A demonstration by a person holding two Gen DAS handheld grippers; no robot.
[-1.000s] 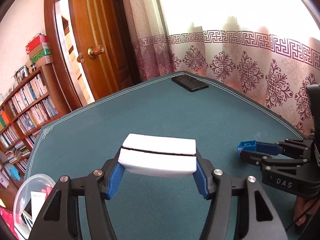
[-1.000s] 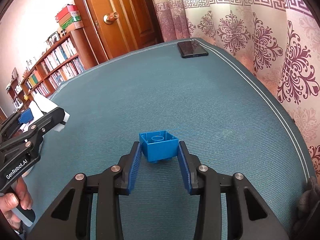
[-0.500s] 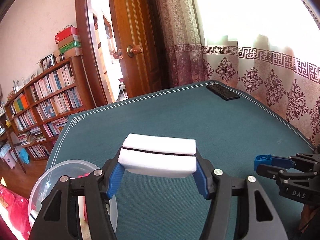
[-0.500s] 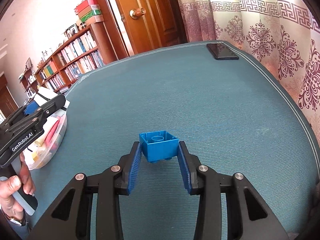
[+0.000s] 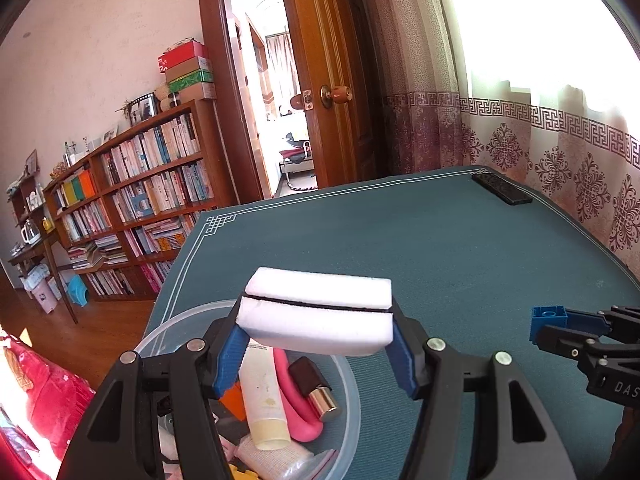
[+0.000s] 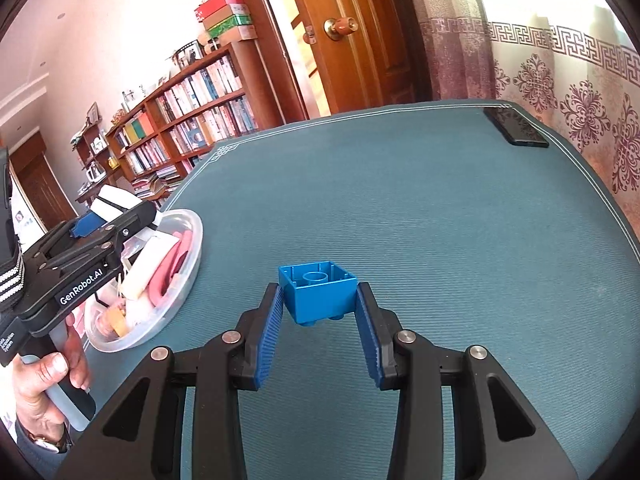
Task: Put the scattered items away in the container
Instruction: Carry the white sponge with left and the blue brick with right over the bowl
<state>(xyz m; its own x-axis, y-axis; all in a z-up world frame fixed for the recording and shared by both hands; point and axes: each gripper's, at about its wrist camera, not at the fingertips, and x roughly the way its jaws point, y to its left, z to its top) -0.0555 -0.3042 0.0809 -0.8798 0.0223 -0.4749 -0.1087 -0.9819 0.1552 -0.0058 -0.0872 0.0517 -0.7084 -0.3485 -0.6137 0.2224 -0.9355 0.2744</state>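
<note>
Left wrist view: the left hand-held gripper (image 5: pixel 316 344) clamps one white foam block (image 5: pixel 316 316) between its pads, above the clear plastic container (image 5: pixel 352 408) at the surface (image 5: pixel 400 240) edge. The right hand-held gripper (image 6: pixel 318 320) grips one blue brick (image 6: pixel 318 294), studs down, above the surface. The container holds one cream tube (image 5: pixel 262 400), one pink item (image 5: pixel 298 404), possibly more.

White sponge (image 5: pixel 316 316) hangs over the clear tub (image 5: pixel 352 412); blue brick (image 6: pixel 318 294) held inverted.
</note>
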